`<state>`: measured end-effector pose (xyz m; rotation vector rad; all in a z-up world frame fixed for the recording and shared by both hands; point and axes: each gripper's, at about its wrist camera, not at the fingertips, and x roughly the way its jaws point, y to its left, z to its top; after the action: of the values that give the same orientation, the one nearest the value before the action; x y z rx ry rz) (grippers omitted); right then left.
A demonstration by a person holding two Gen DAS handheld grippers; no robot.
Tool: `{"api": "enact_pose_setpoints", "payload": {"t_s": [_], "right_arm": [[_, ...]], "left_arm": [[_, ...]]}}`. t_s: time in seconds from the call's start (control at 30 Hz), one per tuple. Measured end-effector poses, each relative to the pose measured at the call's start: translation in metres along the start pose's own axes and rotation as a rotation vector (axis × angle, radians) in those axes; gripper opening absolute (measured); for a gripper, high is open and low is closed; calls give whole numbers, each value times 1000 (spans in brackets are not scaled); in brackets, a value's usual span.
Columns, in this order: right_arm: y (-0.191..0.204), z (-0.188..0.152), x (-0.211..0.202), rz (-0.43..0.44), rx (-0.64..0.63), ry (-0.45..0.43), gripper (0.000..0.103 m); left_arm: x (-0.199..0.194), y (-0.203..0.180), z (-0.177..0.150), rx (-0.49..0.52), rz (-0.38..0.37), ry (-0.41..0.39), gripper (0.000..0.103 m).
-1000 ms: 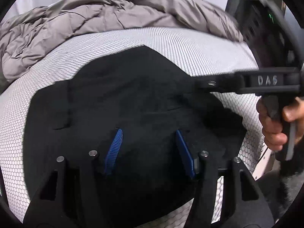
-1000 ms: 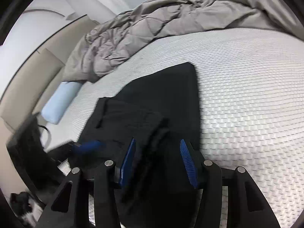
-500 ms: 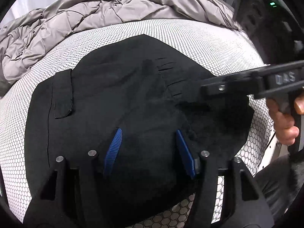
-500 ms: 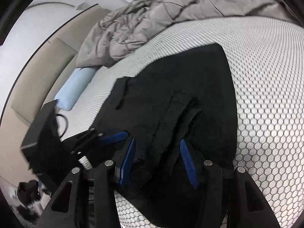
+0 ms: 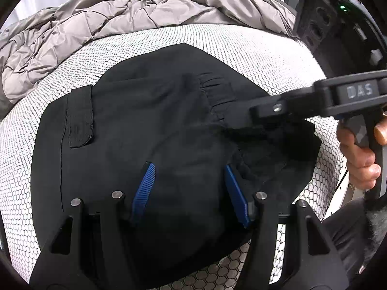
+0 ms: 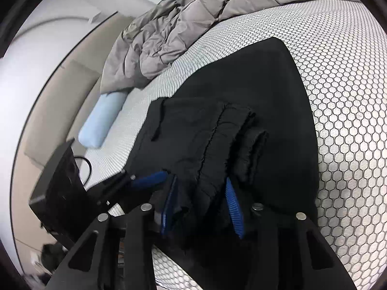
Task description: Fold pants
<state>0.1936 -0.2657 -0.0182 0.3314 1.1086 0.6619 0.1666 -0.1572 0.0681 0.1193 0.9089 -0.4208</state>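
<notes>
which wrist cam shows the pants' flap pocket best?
Left wrist view: the flap pocket lies flat and unobstructed on the black pants, its stitched outline clear. In the right wrist view only a thin edge of it shows at a steep angle, with bunched waistband folds nearer the camera.

Honeycomb-patterned bed (image 5: pixel 254 48) under black pants (image 5: pixel 150 120), grey quilt (image 5: pixel 96 24), blue pillow (image 6: pixel 101 120).
</notes>
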Motion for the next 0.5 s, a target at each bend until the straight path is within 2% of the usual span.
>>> {"api": "enact_pose_setpoints", "payload": {"t_s": [0.2,0.33,0.4,0.43,0.47,0.5], "right_arm": [[14,-5,-20,81,-40,-32,41],[11,-8,-8,50,-43,25,41],[7,-8,3,63,-32,56,39],[8,-8,8,56,-40,60,33],[8,-8,10,49,-38,56,22],[7,-7,11,52,-30,56,17]], "left_arm": [[-2,3,-2,0,-8,1,57],[-1,0,-1,0,-2,3,57],[0,0,-1,1,-1,6,57],[-1,-1,0,0,-1,6,57],[-1,-1,0,-2,-4,6,57],[-3,1,1,-6,-11,8,57]]}}
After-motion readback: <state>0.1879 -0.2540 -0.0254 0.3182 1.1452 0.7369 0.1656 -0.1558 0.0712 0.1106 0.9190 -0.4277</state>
